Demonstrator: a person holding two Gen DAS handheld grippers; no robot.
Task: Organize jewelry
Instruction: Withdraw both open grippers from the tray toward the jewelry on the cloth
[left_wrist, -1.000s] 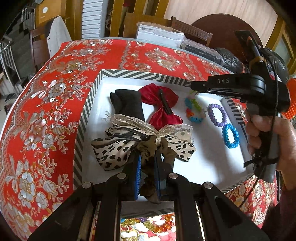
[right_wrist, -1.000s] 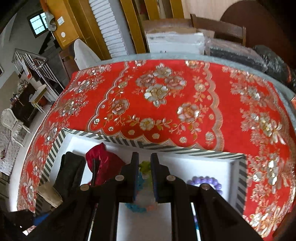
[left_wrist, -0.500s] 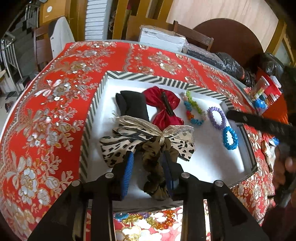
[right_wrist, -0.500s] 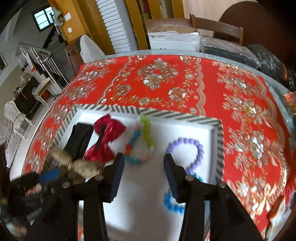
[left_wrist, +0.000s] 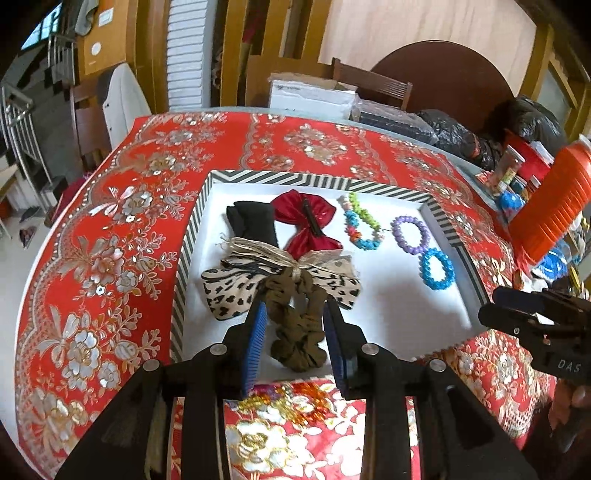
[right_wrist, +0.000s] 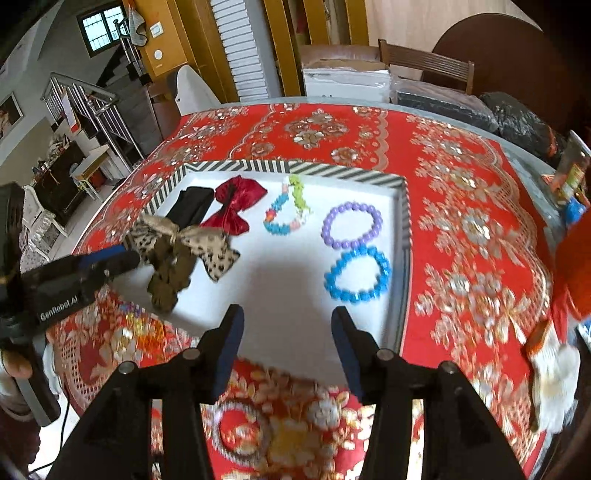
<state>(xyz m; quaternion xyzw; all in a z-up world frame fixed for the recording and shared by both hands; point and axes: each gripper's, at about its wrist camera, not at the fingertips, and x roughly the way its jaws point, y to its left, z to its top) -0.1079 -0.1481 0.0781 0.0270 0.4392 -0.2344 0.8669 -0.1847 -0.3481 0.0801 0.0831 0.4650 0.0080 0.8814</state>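
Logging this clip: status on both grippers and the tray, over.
Left gripper open, straddling leopard bow, not clamped. Right gripper open, empty, above tray near edge. Bows and three bead bracelets lie in tray. Nothing blocking.

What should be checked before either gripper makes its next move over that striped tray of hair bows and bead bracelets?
1. Left gripper open: ok; fingers straddle the olive-brown scrunchie tail.
2. Leopard-print fabric bow lying inside the black-and-white striped tray: ok.
3. Right gripper open, empty: ok.
4. Purple bead bracelet and blue bead bracelet apart: not ok, they touch.
5. Red satin bow uncovered: not ok, leopard bow overlaps its near edge.
6. More jewelry waiting outside tray: cannot tell.
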